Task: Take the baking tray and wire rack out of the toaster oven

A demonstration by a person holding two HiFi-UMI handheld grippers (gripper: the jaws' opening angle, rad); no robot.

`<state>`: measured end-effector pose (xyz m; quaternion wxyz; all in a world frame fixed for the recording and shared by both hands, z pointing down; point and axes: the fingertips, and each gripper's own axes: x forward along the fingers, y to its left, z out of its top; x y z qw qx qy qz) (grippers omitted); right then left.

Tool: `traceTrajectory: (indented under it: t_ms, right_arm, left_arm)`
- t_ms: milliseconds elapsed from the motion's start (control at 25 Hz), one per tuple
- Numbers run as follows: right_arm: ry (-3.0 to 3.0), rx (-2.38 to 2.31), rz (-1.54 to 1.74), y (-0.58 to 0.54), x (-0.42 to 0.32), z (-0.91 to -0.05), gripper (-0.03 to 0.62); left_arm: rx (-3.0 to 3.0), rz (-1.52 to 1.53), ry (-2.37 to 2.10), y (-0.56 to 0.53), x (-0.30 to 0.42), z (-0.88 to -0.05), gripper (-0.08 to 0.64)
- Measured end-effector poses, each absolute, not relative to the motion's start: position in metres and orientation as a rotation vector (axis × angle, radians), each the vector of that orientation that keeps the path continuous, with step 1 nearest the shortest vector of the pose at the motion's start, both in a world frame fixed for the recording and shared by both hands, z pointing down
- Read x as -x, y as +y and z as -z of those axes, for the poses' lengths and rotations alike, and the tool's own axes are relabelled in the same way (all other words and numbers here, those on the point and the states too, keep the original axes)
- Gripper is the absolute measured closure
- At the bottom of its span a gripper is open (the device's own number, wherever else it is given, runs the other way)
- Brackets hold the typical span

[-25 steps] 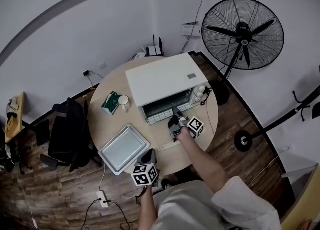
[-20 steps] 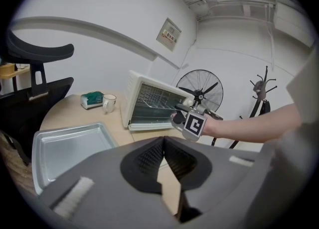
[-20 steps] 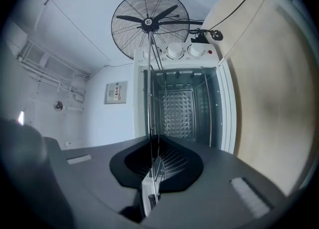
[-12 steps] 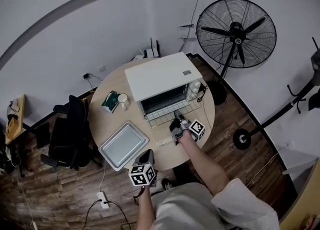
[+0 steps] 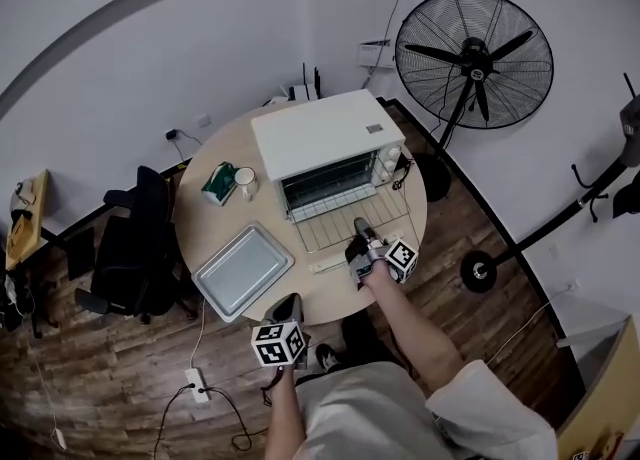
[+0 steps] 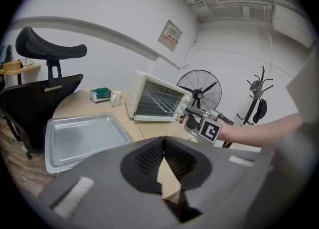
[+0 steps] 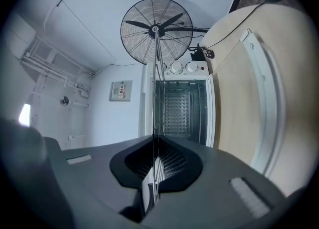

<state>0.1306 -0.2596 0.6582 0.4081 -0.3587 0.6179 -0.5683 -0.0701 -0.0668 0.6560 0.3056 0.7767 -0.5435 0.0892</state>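
one round table (image 5: pixel 212 228) bears toaster oven (image 5: pixel 318 138), baking tray (image 5: pixel 243 272); floor (image 5: pixel 100 378) looks wooden.

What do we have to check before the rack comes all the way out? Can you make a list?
1. Right gripper clamped on the wire rack: ok.
2. Rack clear of the toaster oven: not ok, its back edge is at the opening.
3. Baking tray out and flat on the table: ok.
4. Left gripper free to help: ok, shut on nothing.
5. Enough bare table to set the rack down: cannot tell.
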Motion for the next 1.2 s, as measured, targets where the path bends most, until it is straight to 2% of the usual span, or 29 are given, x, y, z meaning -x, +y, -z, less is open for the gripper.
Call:
traceTrajectory:
  t_ms: [520, 1200]
  right_arm:
    - [1.731, 0.891, 1.480, -0.200, -0.116, -0.657, 0.589]
    - [1.918, 0.697, 1.804, -0.130, 0.031, -0.715, 0.588]
  left_arm:
    - [-1.977, -0.171, -1.522, -0.060, 0.107, -0.661, 0.503]
    - [-1.677, -0.068, -1.736, -0.008, 0.209, -0.695, 0.503]
